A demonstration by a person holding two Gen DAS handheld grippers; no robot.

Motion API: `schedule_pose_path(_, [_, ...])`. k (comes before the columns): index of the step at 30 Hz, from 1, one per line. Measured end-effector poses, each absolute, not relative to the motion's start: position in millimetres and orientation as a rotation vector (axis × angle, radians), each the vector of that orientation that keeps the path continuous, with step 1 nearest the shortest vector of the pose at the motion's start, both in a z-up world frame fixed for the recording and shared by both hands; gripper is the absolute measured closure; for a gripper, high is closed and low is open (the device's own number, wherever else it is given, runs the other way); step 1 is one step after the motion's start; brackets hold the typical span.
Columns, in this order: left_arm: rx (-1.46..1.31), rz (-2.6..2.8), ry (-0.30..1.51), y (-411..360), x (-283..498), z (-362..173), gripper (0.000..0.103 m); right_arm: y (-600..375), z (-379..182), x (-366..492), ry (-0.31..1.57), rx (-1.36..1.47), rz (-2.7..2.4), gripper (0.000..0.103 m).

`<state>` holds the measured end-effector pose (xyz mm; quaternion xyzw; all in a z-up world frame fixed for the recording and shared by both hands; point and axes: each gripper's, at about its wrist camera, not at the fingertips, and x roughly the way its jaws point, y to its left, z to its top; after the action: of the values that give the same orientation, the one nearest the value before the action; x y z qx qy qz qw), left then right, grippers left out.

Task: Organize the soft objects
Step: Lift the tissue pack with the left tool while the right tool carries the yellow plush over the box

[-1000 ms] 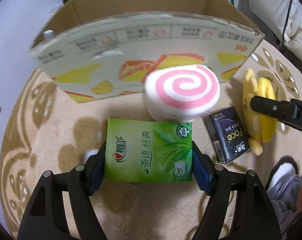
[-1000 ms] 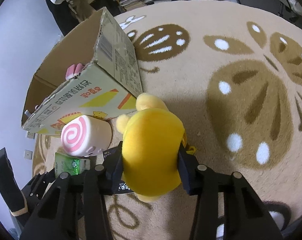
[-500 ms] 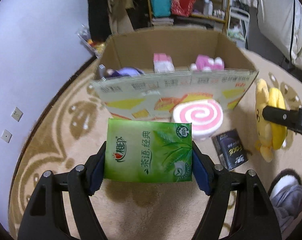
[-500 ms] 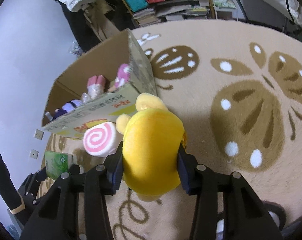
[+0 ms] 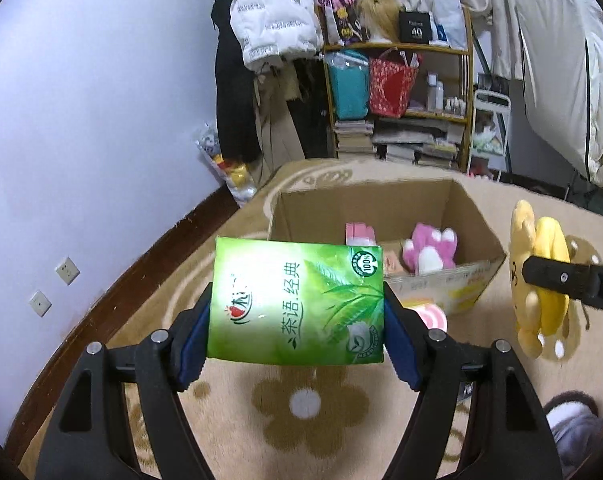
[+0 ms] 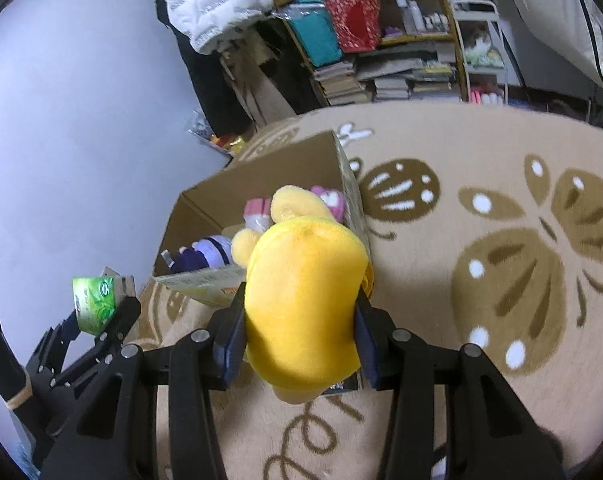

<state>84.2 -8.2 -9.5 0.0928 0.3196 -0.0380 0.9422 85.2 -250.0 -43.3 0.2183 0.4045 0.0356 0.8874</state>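
Note:
My left gripper [image 5: 297, 344] is shut on a green tissue pack [image 5: 297, 300] and holds it in the air in front of an open cardboard box [image 5: 365, 200]. The box holds a pink plush [image 5: 429, 252] and a purple plush [image 6: 205, 256]. My right gripper [image 6: 301, 340] is shut on a yellow plush toy [image 6: 301, 300], lifted near the box's front right corner; the toy also shows in the left wrist view [image 5: 541, 280]. A pink swirl cushion [image 5: 551, 318] lies on the carpet before the box, mostly hidden by the pack.
A beige patterned carpet [image 6: 501, 240] covers the floor. A shelf [image 5: 397, 92] with bags and stacked books stands behind the box, beside hanging coats [image 5: 269, 28]. A purple wall [image 5: 81, 140] is to the left. A dark packet [image 6: 341, 386] lies under the yellow toy.
Both grippers have risen well above the carpet with their loads. The box interior has come into view and the swirl cushion has dropped low behind the tissue pack.

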Motion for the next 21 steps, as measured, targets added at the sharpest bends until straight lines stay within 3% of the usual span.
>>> schedule_pose_path(21, [0.265,-0.037,0.482,-21,136,24,0.029,-254,-20,122,0.751,0.390,0.131,0.054])
